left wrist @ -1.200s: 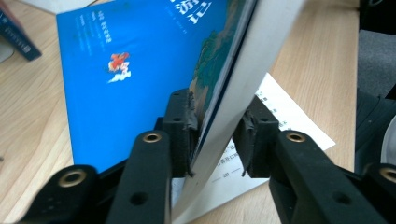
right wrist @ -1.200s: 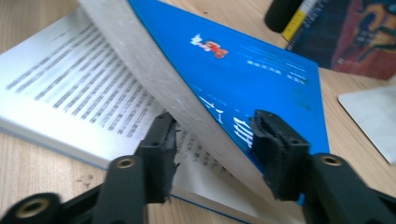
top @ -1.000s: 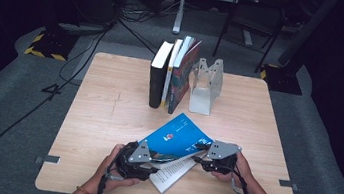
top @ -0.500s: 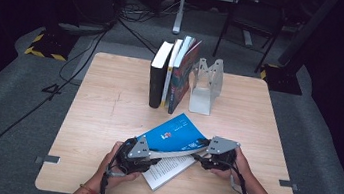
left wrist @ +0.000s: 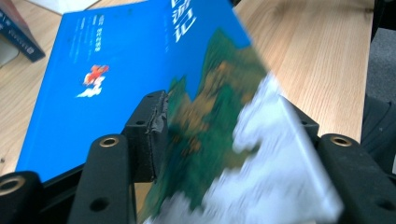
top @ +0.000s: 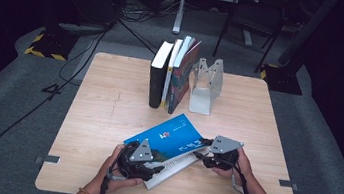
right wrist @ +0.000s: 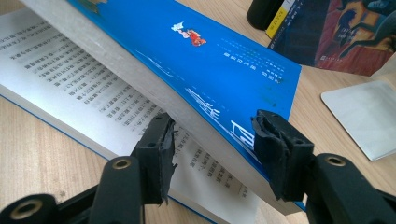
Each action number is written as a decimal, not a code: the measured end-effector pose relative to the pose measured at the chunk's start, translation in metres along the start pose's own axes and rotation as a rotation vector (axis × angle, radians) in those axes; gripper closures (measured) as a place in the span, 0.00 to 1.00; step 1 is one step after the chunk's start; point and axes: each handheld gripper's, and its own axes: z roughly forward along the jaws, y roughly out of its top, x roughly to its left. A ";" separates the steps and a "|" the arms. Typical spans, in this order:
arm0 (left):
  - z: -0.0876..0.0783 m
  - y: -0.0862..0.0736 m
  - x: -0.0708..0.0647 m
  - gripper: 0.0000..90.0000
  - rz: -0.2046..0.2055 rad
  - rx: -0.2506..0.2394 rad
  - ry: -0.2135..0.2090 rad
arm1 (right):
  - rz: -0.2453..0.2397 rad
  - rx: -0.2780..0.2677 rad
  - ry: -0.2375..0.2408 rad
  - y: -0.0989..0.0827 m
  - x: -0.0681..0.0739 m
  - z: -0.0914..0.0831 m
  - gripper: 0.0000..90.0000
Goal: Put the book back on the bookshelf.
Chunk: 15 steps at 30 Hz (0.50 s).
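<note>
Since the earlier pictures the blue book (top: 167,136) had shifted only a little near the table's front edge, and both hands had kept almost to their places. It lay partly open, its upper block of pages raised off the printed pages (right wrist: 70,84) beneath.

In the high view the left gripper (top: 140,159) sat at the book's near left corner, held in the person's left hand (top: 115,170). Its jaws had just been opening, and stood about half open with the raised cover and page block (left wrist: 224,154) between them. In the left gripper view the left pad (left wrist: 152,135) lay against the cover's edge and the book's other side reached the opposite jaw; whether the pads truly pressed could not be told.

The right gripper (top: 212,155), in the right hand (top: 234,163), stood at the book's right end. Its jaws had just been closing, and were likewise about half open. In the right gripper view the raised block's corner (right wrist: 219,140) passed between its fingers (right wrist: 159,154), one pad under the block above the open page, the other over the blue cover. Grip could not be told for certain.

Beyond the fingertips stood a row of upright books (top: 172,72) and a metal bookend (top: 205,84) on the wooden table (top: 109,99).
</note>
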 end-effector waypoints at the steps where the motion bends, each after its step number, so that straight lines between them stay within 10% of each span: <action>1: 0.001 0.001 -0.002 0.54 0.019 0.010 0.018 | -0.006 0.005 -0.006 0.001 0.001 0.000 0.54; 6: -0.006 0.000 0.001 0.77 0.049 -0.011 0.041 | -0.019 0.014 -0.019 0.003 0.004 0.002 0.54; 15: -0.024 -0.025 0.028 0.77 -0.012 -0.025 0.008 | 0.037 -0.022 0.017 -0.005 -0.008 0.008 0.58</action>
